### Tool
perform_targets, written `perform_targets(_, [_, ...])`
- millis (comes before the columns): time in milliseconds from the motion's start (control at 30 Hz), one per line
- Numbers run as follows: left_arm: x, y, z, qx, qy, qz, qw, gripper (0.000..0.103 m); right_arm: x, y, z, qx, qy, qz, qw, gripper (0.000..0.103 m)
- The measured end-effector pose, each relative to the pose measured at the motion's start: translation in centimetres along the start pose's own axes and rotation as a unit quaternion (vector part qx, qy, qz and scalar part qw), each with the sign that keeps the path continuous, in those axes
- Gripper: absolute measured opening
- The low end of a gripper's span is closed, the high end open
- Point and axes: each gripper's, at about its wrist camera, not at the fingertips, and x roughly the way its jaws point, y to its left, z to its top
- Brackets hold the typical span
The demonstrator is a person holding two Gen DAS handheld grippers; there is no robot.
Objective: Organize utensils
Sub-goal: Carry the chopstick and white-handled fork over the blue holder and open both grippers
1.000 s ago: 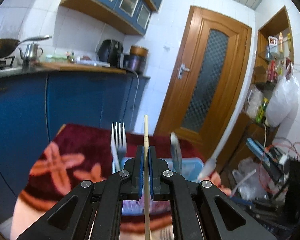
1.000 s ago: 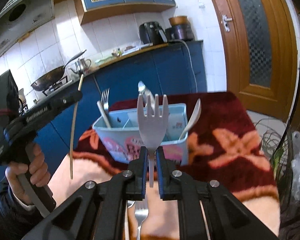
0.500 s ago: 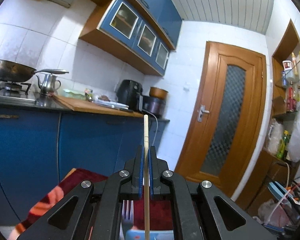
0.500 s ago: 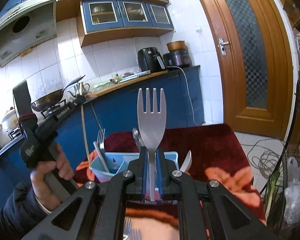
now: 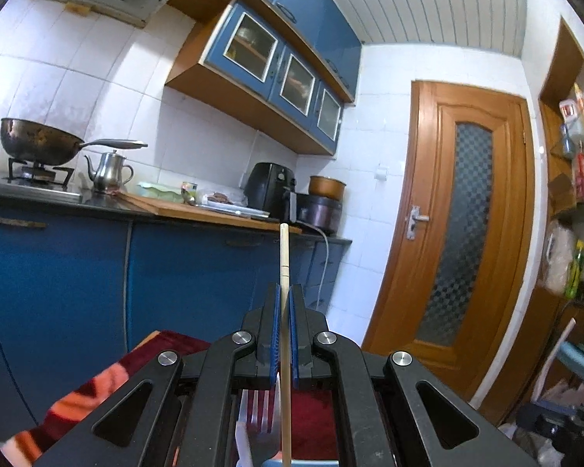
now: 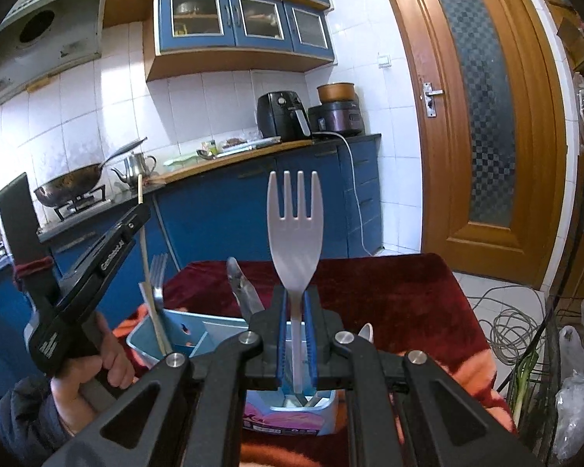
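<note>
Utensils are what I am sorting, and each of my claws has one: my left gripper [image 5: 284, 299] is clamped narrow on a thin pale wooden chopstick [image 5: 284, 257] that stands upright, its lower end reaching down into the left end of the light blue plastic organizer box [image 6: 198, 325], beside a steel fork [image 6: 157, 272] already standing there. My right gripper [image 6: 295, 303] pinches the stem of a white plastic fork [image 6: 295, 225], tines up, directly above the near compartments of that same box, where a grey knife blade [image 6: 243, 290] and a white spoon tip [image 6: 366, 330] also stick up. The box sits on a dark red patterned cloth [image 6: 389, 292]. I judge that the main risk is release while tilted: the chopstick is thin and smooth, so it may slide or lean out over the rim, or knock the steel fork. The plastic fork is held low on a slim stem, so it could swivel between the pads and land in the wrong compartment. Against a second ago, both claws are pitched upward, the box has dropped low in my left view, and the chopstick end has gone from beside the box to inside it.
</note>
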Motion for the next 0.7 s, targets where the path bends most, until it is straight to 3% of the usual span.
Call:
perform_targets(300, [-0.1,-0.4,-1.9,0.029,0.032,-0.003,0.9990,0.004,1.8,-0.3,-1.3,-0.005,0.030,-0.002,1.000,0.012])
perform_targets(367, [-0.4,-0.4,-2.2,0.035,0.040,-0.002,0.9986,0.004,1.7,-0.3,-1.3,-0.003,0.029,-0.002,1.000,0.016])
perform_targets(433, [-0.7,-0.4,-2.3,0.037,0.048,-0.004,0.9982,0.010,1.5,-0.3,-1.4,0.000,0.028,0.000,1.000,0.029])
perform_targets(467, [-0.8,-0.3,-2.3,0.037,0.053,-0.004,0.9979,0.018,1.3,-0.4,-1.5,0.003,0.027,0.002,1.000,0.032])
perform_targets(500, [-1.0,-0.3,-2.4,0.036,0.057,-0.004,0.9977,0.032,1.3,-0.3,-1.5,0.004,0.027,0.003,1.000,0.032])
perform_targets(567, [-1.3,-0.2,-2.4,0.033,0.064,-0.006,0.9974,0.043,1.0,-0.3,-1.6,0.005,0.026,0.002,1.000,0.032])
perform_targets(700, [-2.3,-0.4,-2.4,0.046,0.073,-0.013,0.9962,0.043,0.3,-0.1,-1.6,0.007,0.023,0.004,1.000,0.032])
